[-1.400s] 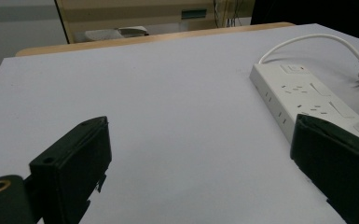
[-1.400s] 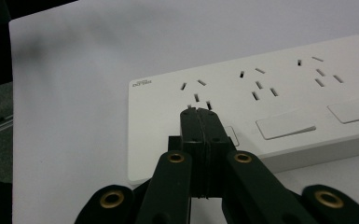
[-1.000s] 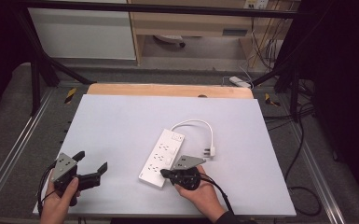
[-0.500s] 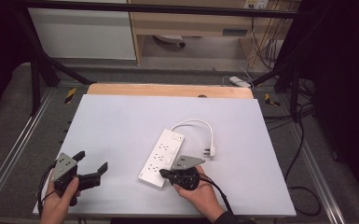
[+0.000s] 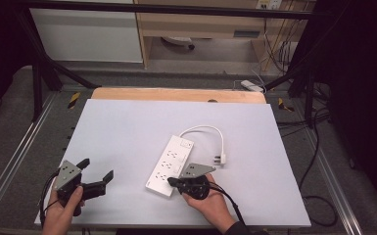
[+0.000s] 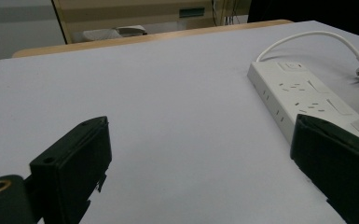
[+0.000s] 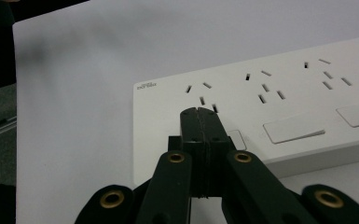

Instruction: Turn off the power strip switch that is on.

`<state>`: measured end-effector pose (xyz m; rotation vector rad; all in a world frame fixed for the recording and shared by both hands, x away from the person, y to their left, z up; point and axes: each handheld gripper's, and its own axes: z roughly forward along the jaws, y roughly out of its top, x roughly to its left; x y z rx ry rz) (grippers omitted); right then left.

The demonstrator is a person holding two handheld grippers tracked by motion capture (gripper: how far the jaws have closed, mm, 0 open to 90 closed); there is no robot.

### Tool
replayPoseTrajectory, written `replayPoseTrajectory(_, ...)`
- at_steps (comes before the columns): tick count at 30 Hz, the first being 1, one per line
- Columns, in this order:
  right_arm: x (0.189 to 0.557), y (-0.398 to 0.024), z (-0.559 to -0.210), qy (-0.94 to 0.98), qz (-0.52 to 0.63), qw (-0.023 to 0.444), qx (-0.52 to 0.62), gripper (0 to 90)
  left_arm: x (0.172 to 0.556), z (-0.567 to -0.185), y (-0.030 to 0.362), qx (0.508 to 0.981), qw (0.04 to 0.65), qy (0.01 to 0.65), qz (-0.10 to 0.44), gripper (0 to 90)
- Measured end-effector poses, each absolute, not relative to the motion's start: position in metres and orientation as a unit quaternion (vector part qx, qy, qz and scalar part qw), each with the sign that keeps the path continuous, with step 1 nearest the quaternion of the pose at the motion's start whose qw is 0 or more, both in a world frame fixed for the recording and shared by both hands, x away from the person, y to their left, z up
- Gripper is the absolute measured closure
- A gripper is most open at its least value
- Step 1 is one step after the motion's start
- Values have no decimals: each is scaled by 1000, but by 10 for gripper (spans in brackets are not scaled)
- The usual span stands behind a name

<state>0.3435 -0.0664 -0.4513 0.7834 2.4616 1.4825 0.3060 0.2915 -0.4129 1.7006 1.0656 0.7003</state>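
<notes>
High view shows us the white power strip (image 5: 170, 165) lying slantwise on the table (image 5: 127, 127) toward its near edge, right of the middle, with its cord (image 5: 206, 130) looping to a plug (image 5: 220, 159) beside it. We see our right gripper (image 5: 171, 181), jaws pressed together with nothing between them, its tips over the strip's near end by a switch (image 7: 235, 138). Our left gripper (image 5: 98, 169), near the table's near left corner, stands wide open and holds nothing.

My left claw (image 5: 97, 171) hangs spread wide near the counter's front-left corner; my right claw (image 5: 172, 181) is pressed closed.
</notes>
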Motion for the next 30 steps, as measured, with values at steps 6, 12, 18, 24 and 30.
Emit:
replayPoseTrajectory(6, 347, -67, -452, 819, 499, 78, 273, 900, 306, -413, 292, 699, 487, 438, 289, 51)
replayPoseTrajectory(12, 346, -62, -453, 819, 503, 78, 267, 900, 306, -413, 292, 699, 486, 438, 288, 51)
replayPoseTrajectory(18, 345, -63, -453, 820, 502, 81, 263, 900, 306, -413, 292, 699, 486, 439, 287, 51)
replayPoseTrajectory(24, 344, -63, -455, 818, 506, 84, 262, 900, 306, -413, 292, 700, 485, 438, 287, 51)
replayPoseTrajectory(30, 343, -61, -456, 820, 505, 79, 259, 900, 306, -413, 292, 700, 485, 438, 288, 51)
